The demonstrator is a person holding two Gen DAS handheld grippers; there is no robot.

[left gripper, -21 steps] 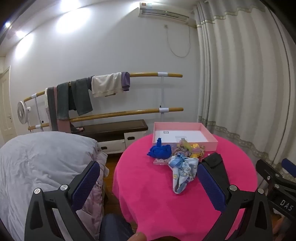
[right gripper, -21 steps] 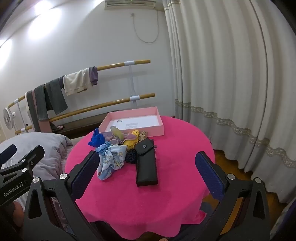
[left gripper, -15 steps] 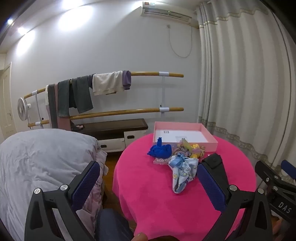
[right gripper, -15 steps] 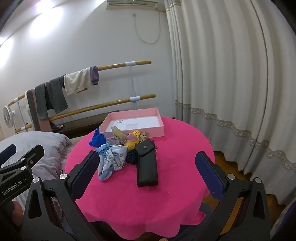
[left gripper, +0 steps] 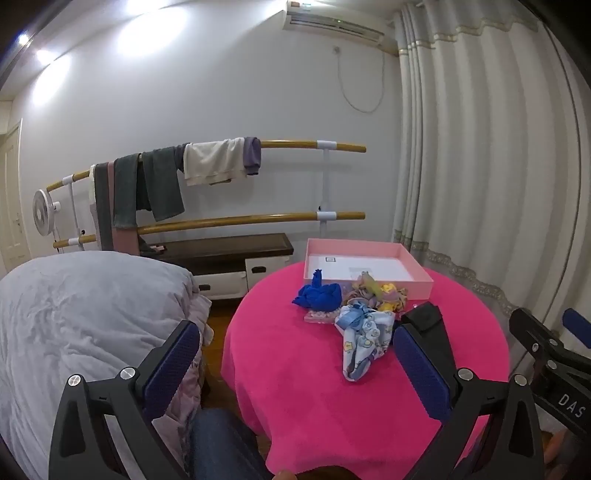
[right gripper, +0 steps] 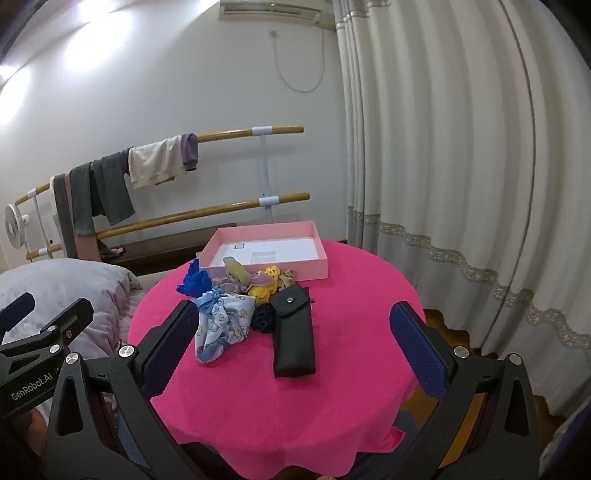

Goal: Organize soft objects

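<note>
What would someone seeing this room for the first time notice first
The hot pink tablecloth on the round table grabs the eye first, with a heap of small soft items near its far edge: a blue printed cloth, a royal blue fabric piece and a black case. Behind the heap sits an open pink box, nothing visible in it but its white lining. Both open grippers, left and right, frame the foreground.

A round tabletop (right gripper: 332, 387) wears a bright pink cloth. Behind it, two wooden wall bars (left gripper: 303, 144) carry draped grey, cream and purple clothes (left gripper: 214, 164). A low dark bench (left gripper: 229, 249) stands under them, with a small white fan (left gripper: 42, 212) at the far left. A grey quilt (left gripper: 81, 314) lies beside the tabletop. Pale curtains (right gripper: 461, 166) cover the right side, and an air conditioner (left gripper: 336, 24) hangs high on the wall.
</note>
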